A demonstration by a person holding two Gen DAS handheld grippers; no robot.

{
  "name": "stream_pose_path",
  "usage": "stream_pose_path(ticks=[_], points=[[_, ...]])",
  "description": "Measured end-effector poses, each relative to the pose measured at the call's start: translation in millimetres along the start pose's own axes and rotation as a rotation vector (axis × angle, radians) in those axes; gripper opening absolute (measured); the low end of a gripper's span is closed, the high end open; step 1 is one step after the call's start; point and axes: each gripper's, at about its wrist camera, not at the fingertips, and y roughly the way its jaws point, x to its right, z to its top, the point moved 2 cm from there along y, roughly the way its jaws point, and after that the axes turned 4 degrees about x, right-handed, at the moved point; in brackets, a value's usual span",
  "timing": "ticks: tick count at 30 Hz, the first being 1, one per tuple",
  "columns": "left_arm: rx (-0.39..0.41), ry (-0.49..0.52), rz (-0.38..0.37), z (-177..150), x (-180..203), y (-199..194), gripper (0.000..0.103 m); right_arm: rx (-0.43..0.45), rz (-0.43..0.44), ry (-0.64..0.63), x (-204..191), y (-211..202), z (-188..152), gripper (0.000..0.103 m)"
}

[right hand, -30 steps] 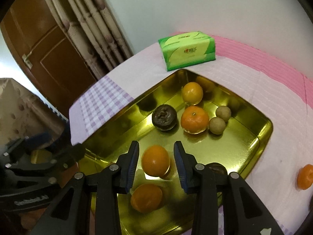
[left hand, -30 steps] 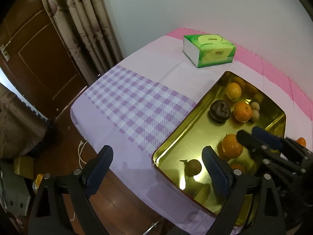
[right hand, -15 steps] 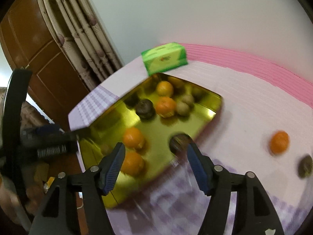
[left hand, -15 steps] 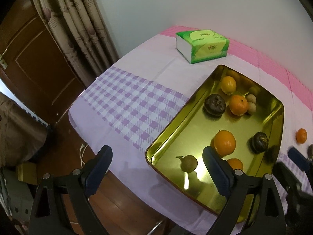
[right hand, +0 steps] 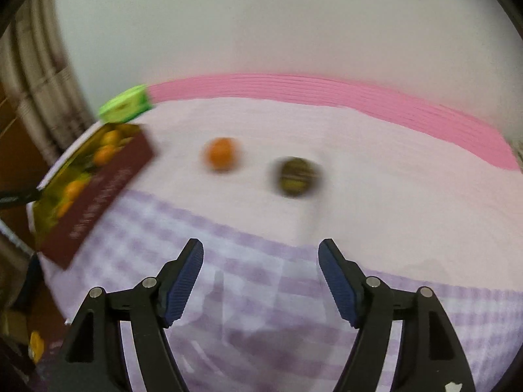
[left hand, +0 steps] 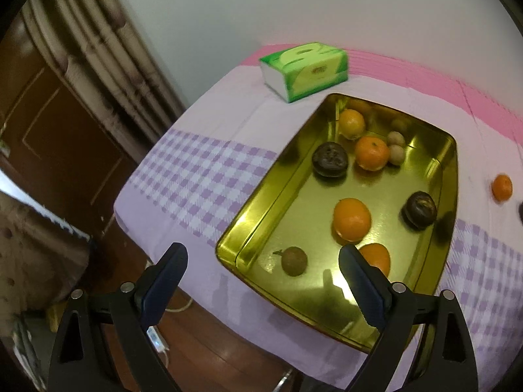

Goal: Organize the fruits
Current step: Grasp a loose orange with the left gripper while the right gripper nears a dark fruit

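A gold tray (left hand: 248, 225) on the table holds several fruits: oranges such as one in the middle (left hand: 352, 219), two dark wrinkled fruits (left hand: 329, 159) and small brown ones (left hand: 294, 260). My left gripper (left hand: 263, 276) hangs open over the tray's near left corner, nothing between its fingers. In the blurred right wrist view, an orange (right hand: 221, 153) and a dark green-brown fruit (right hand: 296, 175) lie on the cloth beyond my right gripper (right hand: 261, 272). Its jaws are opening and empty. The tray (right hand: 94, 192) sits at the left there.
A green tissue box (left hand: 305, 69) stands behind the tray near the white wall. The table carries a lilac checked cloth (left hand: 202, 176) with a pink band at the back. Curtains (left hand: 81, 75) and a brown door are left; the table edge drops to a wooden floor.
My right gripper let go of an orange in the tray, opened, and swung right to face the two loose fruits on the cloth. The left gripper shifted slightly and stayed open.
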Motion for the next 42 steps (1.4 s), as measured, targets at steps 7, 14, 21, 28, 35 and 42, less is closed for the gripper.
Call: stream_pose_path(ticks=[7,14,21,28,35,42], points=[[0.061,0.064,-0.066,12.5,24.4,-27.1,0.094,0.01,-0.114,0.094,77.1,-4.4,-9.7,0.079],[0.129,0.238,-0.37,47.1,112.9,-60.0,0.094,0.003,-0.133,0.158,109.8,8.4,-18.9,0.081],[0.103,0.473,-0.538,64.7,234.6,-45.8,0.088,0.018,-0.085,0.162,113.9,3.8,-21.5,0.089],[-0.038,0.463,-0.574,65.3,280.8,2.1,0.084,0.021,-0.057,0.168,116.2,4.2,-19.0,0.095],[-0.101,0.393,-0.604,58.2,286.3,33.8,0.038,0.02,-0.045,0.167,115.4,4.0,-18.1,0.098],[-0.076,0.288,-0.67,52.9,245.7,-6.8,0.038,0.072,0.069,0.129,97.1,-7.7,3.0,0.088]])
